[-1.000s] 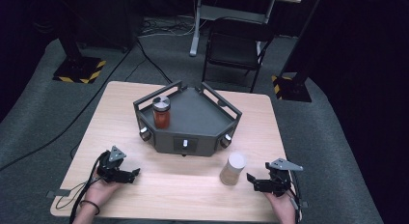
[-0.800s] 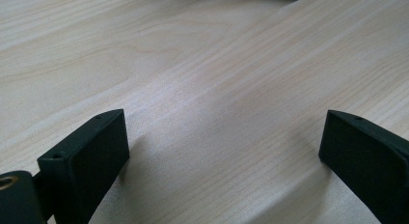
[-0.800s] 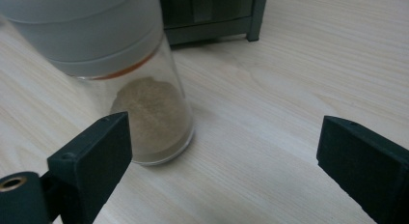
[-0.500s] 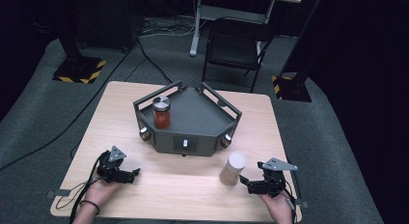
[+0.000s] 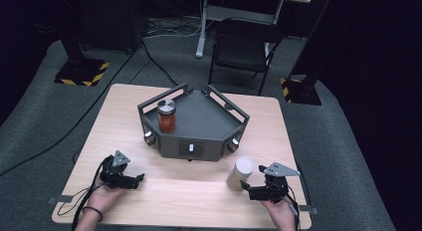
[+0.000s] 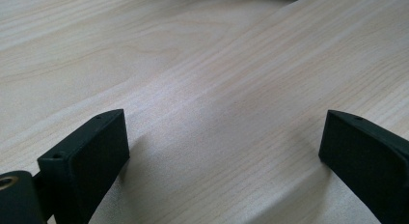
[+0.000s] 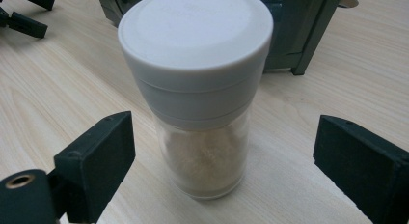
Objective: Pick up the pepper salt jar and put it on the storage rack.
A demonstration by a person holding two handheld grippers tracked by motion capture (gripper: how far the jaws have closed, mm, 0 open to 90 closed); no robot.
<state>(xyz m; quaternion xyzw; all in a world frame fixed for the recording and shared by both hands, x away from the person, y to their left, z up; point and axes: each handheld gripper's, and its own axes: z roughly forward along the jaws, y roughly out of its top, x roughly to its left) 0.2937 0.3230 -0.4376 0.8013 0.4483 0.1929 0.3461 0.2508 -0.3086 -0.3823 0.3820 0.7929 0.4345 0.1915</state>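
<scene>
the wooden table (image 5: 199, 196) is sitting on grey carpet, a dark tray (image 5: 199, 126) holding a red-filled jar (image 5: 166, 115) at its far middle. i'm holding the right gripper (image 5: 247, 192) at the near right, jaws wide but just closing in, pads flanking the white-capped jar (image 7: 200, 89) without touching. i'm resting the left gripper (image 5: 140, 178) near left, gaping, empty.

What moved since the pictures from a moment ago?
The right gripper crept a little leftward toward the white-lidded jar, and its jaws have just been closing a bit. The jar stands between them in the right gripper view, but the pads do not touch it. The left gripper, the red jar and the dark tray stayed put.
</scene>
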